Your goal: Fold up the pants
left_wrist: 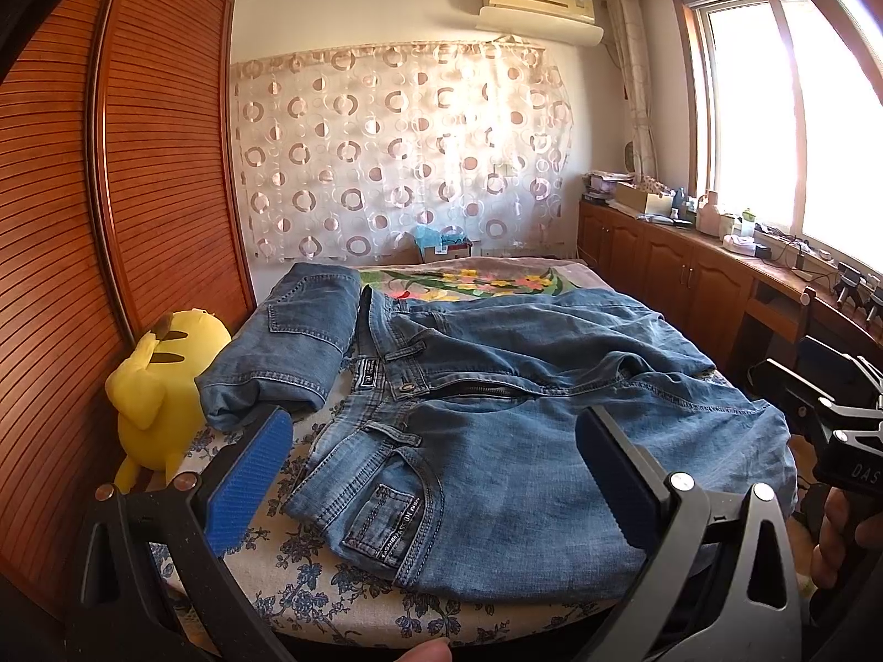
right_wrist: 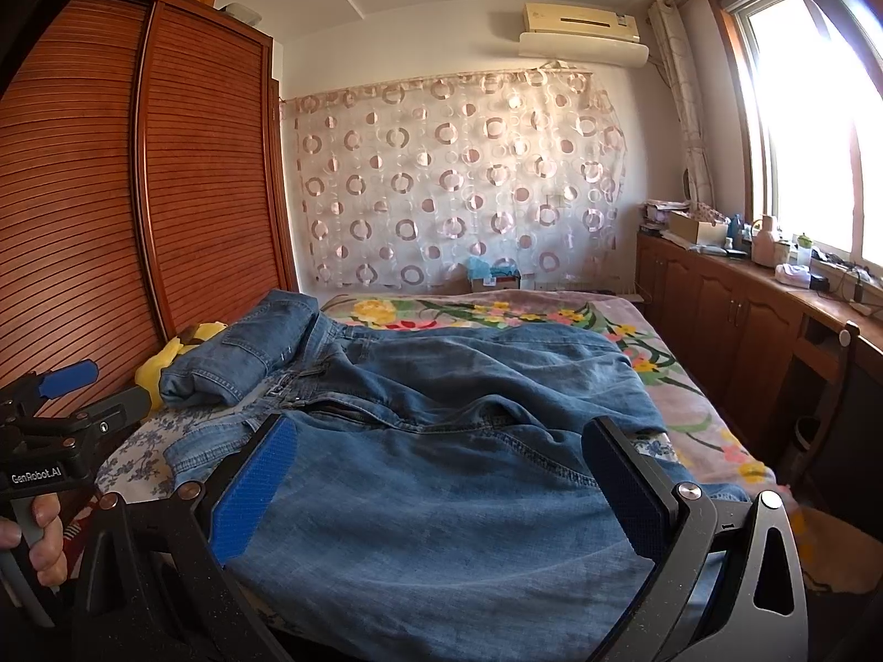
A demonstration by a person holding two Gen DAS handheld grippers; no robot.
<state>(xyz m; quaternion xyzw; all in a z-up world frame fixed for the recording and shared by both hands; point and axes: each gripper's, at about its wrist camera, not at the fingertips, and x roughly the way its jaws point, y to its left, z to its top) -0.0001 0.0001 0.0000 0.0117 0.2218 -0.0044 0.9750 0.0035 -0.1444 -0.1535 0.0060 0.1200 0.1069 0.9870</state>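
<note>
While a folded pair of jeans [left_wrist: 287, 342] and yellow plush toy [left_wrist: 160, 386] crowd the frame's left, your pants [left_wrist: 496, 441] lie unfolded between both gaping hand-held grippers [left_wrist: 436, 474] [right_wrist: 441, 485].

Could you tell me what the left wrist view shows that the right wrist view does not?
Only the left wrist view shows the jeans' waistband button, the pocket label and the whole yellow plush. Only the right wrist view shows the far leg's full spread to the bed's right edge. Both show the spread jeans, the folded jeans, the curtain and an open claw: left, right.
</note>
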